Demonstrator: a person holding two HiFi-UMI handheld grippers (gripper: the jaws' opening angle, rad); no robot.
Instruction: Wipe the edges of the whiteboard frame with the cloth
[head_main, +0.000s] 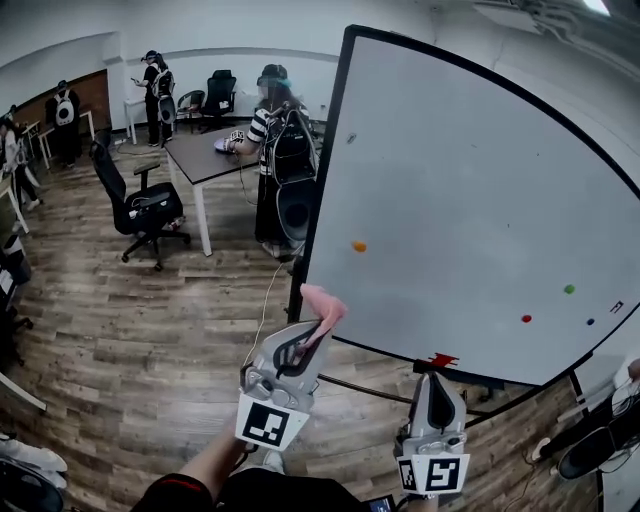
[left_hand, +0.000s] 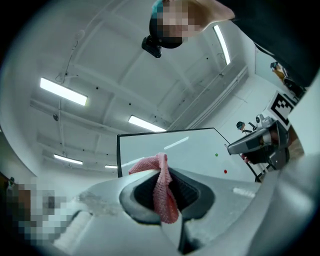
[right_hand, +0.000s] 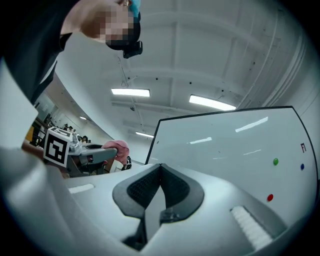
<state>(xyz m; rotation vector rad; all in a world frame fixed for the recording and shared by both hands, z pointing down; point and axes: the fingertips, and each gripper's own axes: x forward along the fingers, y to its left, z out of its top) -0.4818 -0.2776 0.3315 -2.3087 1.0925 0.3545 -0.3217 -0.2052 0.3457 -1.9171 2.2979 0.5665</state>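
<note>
A large whiteboard (head_main: 470, 200) with a thin black frame (head_main: 322, 170) stands tilted ahead of me. My left gripper (head_main: 322, 322) is shut on a pink cloth (head_main: 325, 302), held just off the frame's lower left corner. In the left gripper view the pink cloth (left_hand: 162, 192) hangs pinched between the jaws, with the whiteboard (left_hand: 175, 147) beyond. My right gripper (head_main: 440, 372) is shut and empty, pointing at the frame's bottom edge near a red mark (head_main: 441, 359). The right gripper view shows the whiteboard (right_hand: 225, 145) and the left gripper with the cloth (right_hand: 119, 148).
Small coloured magnets dot the board: orange (head_main: 358, 246), green (head_main: 569, 289), red (head_main: 526, 319). A person (head_main: 275, 150) stands at a dark table (head_main: 200, 155) behind the board's left side. A black office chair (head_main: 140, 205) stands on the wooden floor. More people are at the far wall.
</note>
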